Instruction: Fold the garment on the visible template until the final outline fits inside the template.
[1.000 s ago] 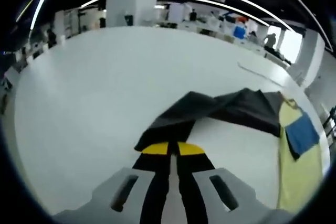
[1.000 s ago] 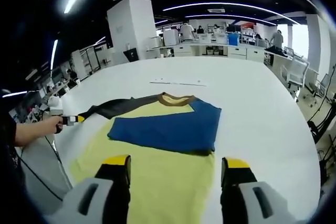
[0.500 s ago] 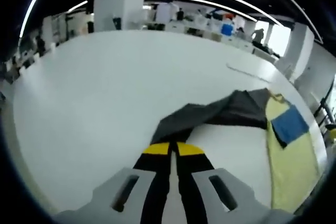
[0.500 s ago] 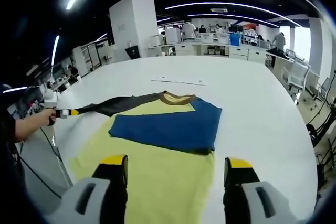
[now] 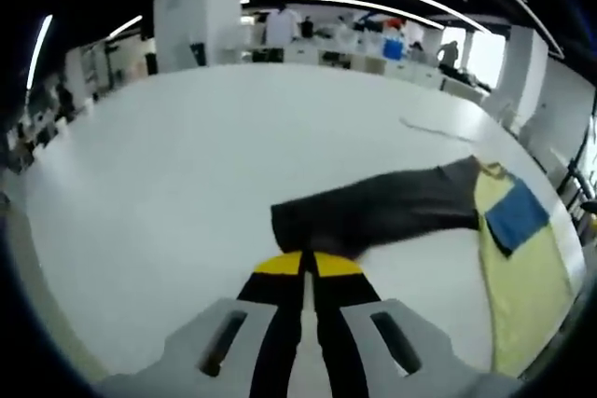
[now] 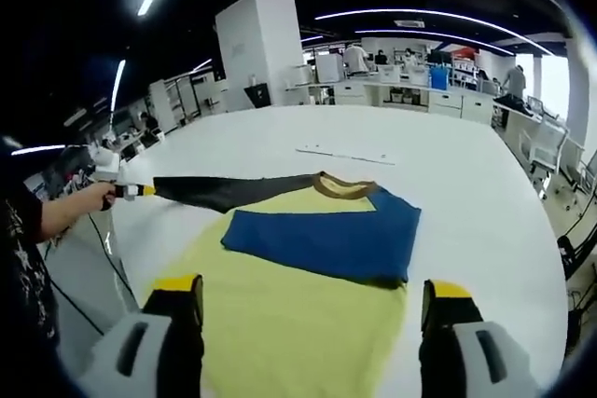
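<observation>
A yellow T-shirt (image 6: 298, 323) lies flat on the white table (image 6: 466, 184), with a brown collar (image 6: 345, 188). Its blue sleeve (image 6: 326, 240) is folded across the chest. The dark sleeve (image 6: 233, 191) is stretched straight out to the left. My left gripper (image 6: 131, 190), held by a hand, is shut on the cuff. In the left gripper view that gripper (image 5: 303, 263) pinches the end of the dark sleeve (image 5: 373, 212), with the yellow body (image 5: 522, 277) and blue sleeve (image 5: 516, 214) at the right. My right gripper (image 6: 312, 291) hovers open over the shirt's lower part, touching nothing.
A thin pale strip (image 6: 345, 156) lies on the table beyond the collar; the same strip (image 5: 434, 130) appears in the left gripper view. A person's arm and a cable (image 6: 93, 267) are at the table's left edge. Desks, chairs and people stand far behind.
The left gripper has drawn the dark sleeve outward, so it went from a rumpled, raised fold to a straight flat band. The right gripper stayed open above the shirt.
</observation>
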